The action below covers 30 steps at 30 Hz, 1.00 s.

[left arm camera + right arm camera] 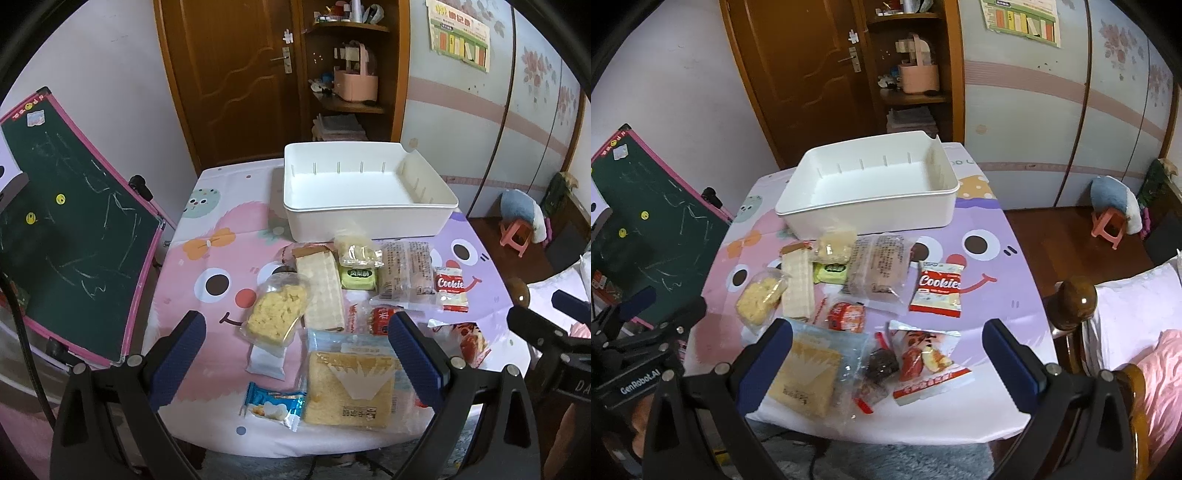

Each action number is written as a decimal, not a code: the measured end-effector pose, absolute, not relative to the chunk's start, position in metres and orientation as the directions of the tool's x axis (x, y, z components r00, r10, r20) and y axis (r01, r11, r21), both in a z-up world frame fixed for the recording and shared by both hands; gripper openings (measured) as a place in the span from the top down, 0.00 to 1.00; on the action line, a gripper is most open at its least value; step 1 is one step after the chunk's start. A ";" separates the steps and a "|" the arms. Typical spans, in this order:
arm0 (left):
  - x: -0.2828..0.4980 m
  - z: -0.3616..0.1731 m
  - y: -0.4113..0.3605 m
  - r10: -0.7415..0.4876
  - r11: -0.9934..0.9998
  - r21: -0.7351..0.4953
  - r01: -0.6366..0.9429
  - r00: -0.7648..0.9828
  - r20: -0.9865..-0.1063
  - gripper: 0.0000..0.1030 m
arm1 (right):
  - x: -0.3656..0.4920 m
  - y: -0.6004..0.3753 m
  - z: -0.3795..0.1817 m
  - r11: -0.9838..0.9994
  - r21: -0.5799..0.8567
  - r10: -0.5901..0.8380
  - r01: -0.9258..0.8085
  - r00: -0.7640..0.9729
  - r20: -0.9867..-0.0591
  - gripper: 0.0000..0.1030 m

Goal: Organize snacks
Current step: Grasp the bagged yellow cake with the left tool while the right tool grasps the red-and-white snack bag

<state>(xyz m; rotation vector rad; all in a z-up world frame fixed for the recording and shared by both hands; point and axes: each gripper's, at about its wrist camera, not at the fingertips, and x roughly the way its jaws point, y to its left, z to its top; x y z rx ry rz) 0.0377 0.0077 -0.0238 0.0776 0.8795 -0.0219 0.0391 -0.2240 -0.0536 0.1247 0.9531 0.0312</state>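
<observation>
Left wrist view: the left gripper (pixel 295 349) is seen wide open, nothing held, hovering above the near table edge. A white bin (pixel 364 192) sits at the far side of the table (pixel 192 266), no snacks seen inside. Snacks are spread in front of it: a sliced bread pack (pixel 349 391) nearest, a blue wrapper (pixel 273 404) to its left, a crumbly yellow cake bag (pixel 277 310), a long wafer pack (pixel 321 288), a green packet (pixel 357 277), a Cookies bag (pixel 450 286).

Right wrist view: the right gripper (pixel 886 349) is likewise spread wide and empty, over a red-and-white snack bag (pixel 923 363) and a dark candy bag (pixel 881 363). The Cookies bag (pixel 938 286) lies beyond, well apart from the bin (pixel 871 192). The left gripper's body is visible at the left edge.
</observation>
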 end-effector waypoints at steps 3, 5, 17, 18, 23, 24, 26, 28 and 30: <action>0.045 -0.028 0.011 0.019 0.996 0.071 0.058 0.626 -0.779 0.04 | 0.045 -0.230 -0.063 0.994 0.099 0.063 0.035 0.561 -0.825 0.00; 0.051 -0.032 0.016 0.024 0.995 0.079 0.061 0.622 -0.783 0.04 | 0.048 -0.236 -0.071 0.994 0.099 0.058 0.047 0.541 -0.839 0.00; 0.102 -0.091 0.086 -0.027 0.999 -0.014 0.030 0.490 -0.871 0.04 | 0.062 -0.272 -0.136 0.979 0.163 0.106 0.123 0.376 -0.921 0.00; 0.105 -0.097 0.091 -0.025 1.000 -0.017 0.020 0.480 -0.877 0.04 | 0.063 -0.271 -0.140 0.979 0.169 0.115 0.118 0.364 -0.924 0.00; 0.123 -0.133 0.101 -0.055 0.998 -0.054 0.013 0.400 -0.915 0.04 | 0.071 -0.261 -0.160 0.986 0.152 0.121 0.075 0.314 -0.942 0.00; 0.124 -0.137 0.100 -0.052 0.999 -0.049 0.017 0.395 -0.917 0.04 | 0.072 -0.259 -0.163 0.987 0.145 0.117 0.070 0.306 -0.945 0.00; 0.129 -0.144 0.093 -0.049 0.998 -0.034 0.047 0.384 -0.922 0.04 | 0.076 -0.257 -0.169 0.988 0.142 0.118 0.061 0.291 -0.949 0.00; 0.134 -0.148 0.086 -0.049 0.997 -0.023 0.074 0.375 -0.926 0.04 | 0.078 -0.256 -0.174 0.989 0.139 0.118 0.056 0.275 -0.954 0.00; 0.141 -0.153 0.077 -0.059 0.994 -0.021 0.107 0.368 -0.928 0.04 | 0.081 -0.254 -0.179 0.988 0.143 0.125 0.050 0.266 -0.956 0.00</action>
